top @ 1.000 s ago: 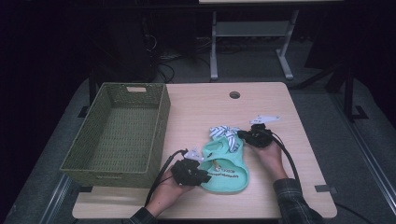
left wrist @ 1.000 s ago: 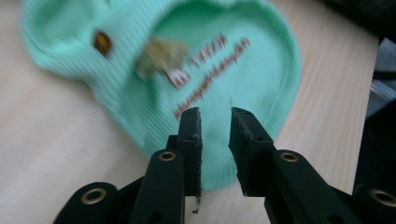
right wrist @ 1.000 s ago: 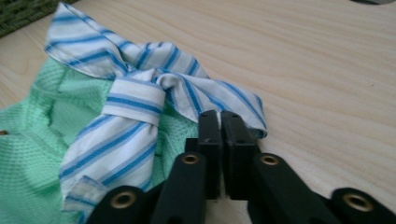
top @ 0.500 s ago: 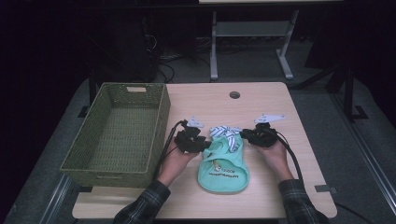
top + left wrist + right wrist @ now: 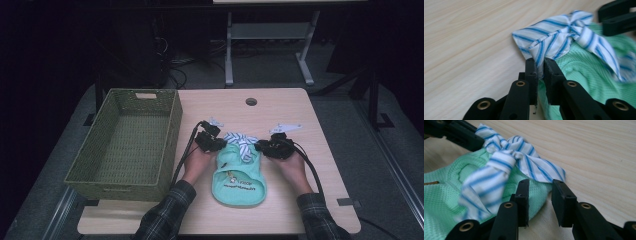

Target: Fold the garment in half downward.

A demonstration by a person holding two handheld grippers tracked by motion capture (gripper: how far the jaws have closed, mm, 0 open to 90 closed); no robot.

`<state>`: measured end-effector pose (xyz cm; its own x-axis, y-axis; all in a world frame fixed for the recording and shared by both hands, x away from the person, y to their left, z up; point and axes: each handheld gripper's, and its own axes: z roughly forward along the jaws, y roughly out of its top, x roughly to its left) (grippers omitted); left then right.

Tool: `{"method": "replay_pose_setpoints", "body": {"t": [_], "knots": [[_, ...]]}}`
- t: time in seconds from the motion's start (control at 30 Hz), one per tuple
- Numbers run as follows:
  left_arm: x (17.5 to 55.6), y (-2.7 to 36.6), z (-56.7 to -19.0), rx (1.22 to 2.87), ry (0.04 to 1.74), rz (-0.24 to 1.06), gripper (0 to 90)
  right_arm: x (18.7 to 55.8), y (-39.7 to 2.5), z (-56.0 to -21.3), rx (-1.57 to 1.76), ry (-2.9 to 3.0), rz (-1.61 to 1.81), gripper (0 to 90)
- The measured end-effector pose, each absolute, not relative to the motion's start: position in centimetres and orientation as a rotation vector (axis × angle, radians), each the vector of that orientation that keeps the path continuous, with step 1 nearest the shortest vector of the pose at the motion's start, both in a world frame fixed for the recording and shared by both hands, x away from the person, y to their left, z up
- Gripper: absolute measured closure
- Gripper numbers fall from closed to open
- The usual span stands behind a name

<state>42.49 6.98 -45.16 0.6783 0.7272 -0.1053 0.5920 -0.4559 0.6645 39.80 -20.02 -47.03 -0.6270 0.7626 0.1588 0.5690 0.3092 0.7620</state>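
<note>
Lying flat near the table's (image 5: 300, 115) front edge, at about 6 o'clock from its middle, the green shirt (image 5: 239, 182) has its striped bow (image 5: 241, 142) at the 12 o'clock end, collar away from the person. The left gripper (image 5: 539, 68) has its jaws nearly closed on a fold of the bow's striped cloth at the shirt's 10 o'clock corner, with green mesh just beside the pinch. The right gripper (image 5: 539, 192) sits at the 2 o'clock corner with its jaws apart; the shirt's shoulder edge and a tail of the bow lie at or between them, but nothing is clamped yet. The step in hand looks like taking both shoulders so the shirt can be lifted or folded, perhaps toward the basket (image 5: 145, 96), which stands at 9 o'clock from the shirt and well apart. To do it well, the right jaws should slide a little further onto the green cloth before closing, so they bite the shoulder seam and not only the loose striped tail. The left grip seems to hold mostly bow fabric; catching the mesh too would keep the shirt from sagging or twisting. Both sides should then rise evenly.
</note>
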Motion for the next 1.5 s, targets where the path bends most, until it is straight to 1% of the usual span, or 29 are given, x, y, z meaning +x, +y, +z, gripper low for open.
{"method": "replay_pose_setpoints", "body": {"t": [0.23, 0.3, 0.33, 0.37, 0.43, 0.5, 0.77, 0.9, 1.0, 1.03, 1.07, 1.1, 1.13, 1.17, 1.23, 1.3, 1.37, 1.5], "knots": [[43.2, 7.9, -45.9, 2.18, 1.036, 0.231, 80.4, 40.0, -20.0, -47.2, 1.224, 2.334, 1.218, 66.7], [43.4, 8.1, -45.8, 2.164, 1.035, 0.233, 73.4, 40.3, -20.1, -47.2, 1.221, 2.315, 1.239, 67.2], [43.4, 8.1, -45.7, 2.161, 1.038, 0.237, 73.4, 40.4, -20.1, -47.1, 1.237, 2.304, 1.254, 67.6], [43.7, 8.3, -45.6, 2.156, 1.037, 0.235, 66.9, 41.0, -19.8, -46.8, 1.236, 2.332, 1.239, 66.5], [44.0, 8.4, -45.7, 2.153, 1.034, 0.23, 62.9, 41.3, -19.4, -46.7, 1.211, 2.32, 1.239, 66.5], [44.3, 8.5, -45.7, 2.13, 1.038, 0.221, 59.9, 42.0, -19.2, -46.7, 1.243, 2.347, 1.233, 63.8], [44.9, 8.5, -46.4, 2.13, 1.016, 0.193, 58.7, 43.0, -19.0, -47.4, 1.247, 2.332, 1.271, 61.0], [45.2, 8.3, -46.5, 2.148, 1.002, 0.193, 59.8, 43.1, -18.9, -47.8, 1.25, 2.347, 1.271, 60.6], [45.4, 8.1, -46.6, 2.159, 0.994, 0.189, 62.3, 43.2, -18.9, -48.0, 1.244, 2.355, 1.254, 61.3], [45.4, 8.0, -46.6, 2.167, 0.986, 0.188, 64.1, 43.3, -18.8, -48.1, 1.246, 2.36, 1.249, 62.7], [45.4, 7.9, -46.7, 2.167, 0.984, 0.184, 69.2, 43.3, -18.7, -48.1, 1.233, 2.364, 1.235, 66.5], [45.4, 7.9, -46.7, 2.177, 0.976, 0.187, 69.2, 43.3, -18.7, -48.1, 1.233, 2.364, 1.235, 66.5], [45.4, 7.8, -46.7, 2.178, 0.971, 0.191, 73.9, 43.2, -18.5, -48.1, 1.229, 2.372, 1.223, 71.2], [45.4, 7.7, -46.7, 2.185, 0.963, 0.197, 73.9, 43.2, -18.5, -48.1, 1.229, 2.372, 1.223, 71.2], [45.4, 7.6, -46.7, 2.187, 0.964, 0.195, 79.9, 43.1, -18.5, -48.1, 1.217, 2.381, 1.208, 77.9], [45.4, 7.6, -46.7, 2.189, 0.962, 0.193, 82.6, 43.1, -18.5, -48.1, 1.213, 2.382, 1.2, 81.9], [45.3, 7.6, -46.6, 2.186, 0.961, 0.189, 83.6, 43.1, -18.4, -48.1, 1.208, 2.38, 1.197, 83.6], [45.2, 7.9, -46.1, 2.17, 0.96, 0.188, 84.3, 43.1, -18.4, -48.0, 1.19, 2.381, 1.185, 84.5]]}}
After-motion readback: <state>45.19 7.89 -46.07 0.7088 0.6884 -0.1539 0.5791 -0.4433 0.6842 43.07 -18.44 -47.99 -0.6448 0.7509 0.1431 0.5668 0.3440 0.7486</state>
